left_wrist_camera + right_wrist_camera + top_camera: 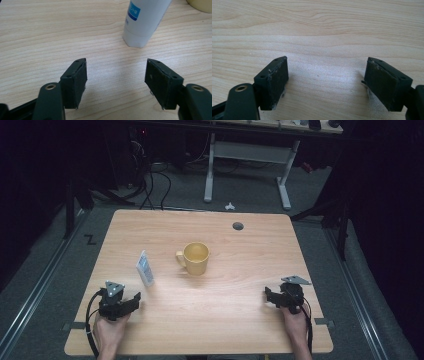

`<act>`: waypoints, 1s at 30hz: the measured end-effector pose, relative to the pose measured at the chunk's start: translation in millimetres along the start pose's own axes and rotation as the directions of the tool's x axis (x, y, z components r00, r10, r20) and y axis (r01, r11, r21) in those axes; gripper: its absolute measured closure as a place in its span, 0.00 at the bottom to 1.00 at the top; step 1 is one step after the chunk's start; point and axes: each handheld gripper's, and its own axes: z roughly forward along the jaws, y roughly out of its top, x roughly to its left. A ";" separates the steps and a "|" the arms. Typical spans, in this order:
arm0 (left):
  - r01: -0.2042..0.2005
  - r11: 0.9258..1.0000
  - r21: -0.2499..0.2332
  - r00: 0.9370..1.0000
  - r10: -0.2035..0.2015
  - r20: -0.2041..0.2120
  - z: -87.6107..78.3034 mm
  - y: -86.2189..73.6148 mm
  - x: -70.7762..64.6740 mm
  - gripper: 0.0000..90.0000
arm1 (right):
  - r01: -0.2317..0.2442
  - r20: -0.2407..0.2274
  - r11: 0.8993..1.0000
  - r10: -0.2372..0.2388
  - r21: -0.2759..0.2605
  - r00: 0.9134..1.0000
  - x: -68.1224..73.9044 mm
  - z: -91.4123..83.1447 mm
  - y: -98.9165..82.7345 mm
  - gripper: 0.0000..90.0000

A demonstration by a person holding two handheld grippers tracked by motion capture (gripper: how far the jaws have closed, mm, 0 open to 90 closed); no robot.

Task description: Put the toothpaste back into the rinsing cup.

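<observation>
A white tube with blue print (145,268) lies on the wooden table (225,320), left of a yellow mug (194,258) that stands upright near the middle. My left gripper (134,301) rests at the table's front left, just short of the tube, held by a hand. In the left gripper view its jaws stand apart over bare wood, and my left gripper (116,80) is open with the tube's cap end (142,22) ahead and slightly right. My right gripper (269,296) sits at the front right; in its own view my right gripper (327,82) is open with nothing between the pads.
A round cable hole (238,226) lies near the table's far edge. Beyond the table stand a white desk frame (247,165) and floor cables (150,180). The mug's rim (200,5) shows at the top right of the left gripper view.
</observation>
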 end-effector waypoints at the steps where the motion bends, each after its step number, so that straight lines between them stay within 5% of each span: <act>1: -0.006 1.000 0.001 1.000 0.006 0.000 0.0 0.3 -1.5 0.37 | 0.000 0.000 1.000 0.000 0.000 1.000 0.0 0.0 0.0 0.22; 20: -0.022 1.000 -0.004 0.999 0.022 0.033 -0.5 14.4 -21.1 0.30 | 0.000 0.000 1.000 0.000 -0.001 1.000 0.2 -0.1 -0.2 0.22; 30: -0.023 0.998 -0.063 1.000 0.024 0.014 0.4 35.6 -26.8 0.30 | 0.000 0.000 1.000 0.000 -0.001 1.000 0.2 -0.1 -0.2 0.22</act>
